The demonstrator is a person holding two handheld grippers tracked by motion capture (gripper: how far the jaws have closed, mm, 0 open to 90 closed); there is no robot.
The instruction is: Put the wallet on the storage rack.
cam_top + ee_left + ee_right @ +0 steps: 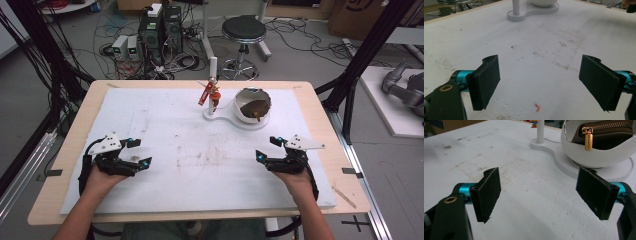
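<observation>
A white bowl (253, 106) stands on a white stand base (226, 115) at the far middle of the board, and a brown zipped pouch (604, 133) with a gold pull (588, 138) lies inside it. From the stand's white post (213, 80) hangs a small red and orange charm (209, 93). My left gripper (140, 153) rests open near the front left, nothing between its jaws. At the front right my right gripper (268, 148) is open too, with the bowl (596, 152) just beyond it. The post's foot (517, 12) lies far ahead of the left gripper (541, 82).
A white foam board (200, 150) covers the wooden table (60, 165). A tiny orange scrap (537, 107) lies on the board by the left jaws. Behind the table are a black stool (243, 30), computer boxes (160, 30) and cables on the floor.
</observation>
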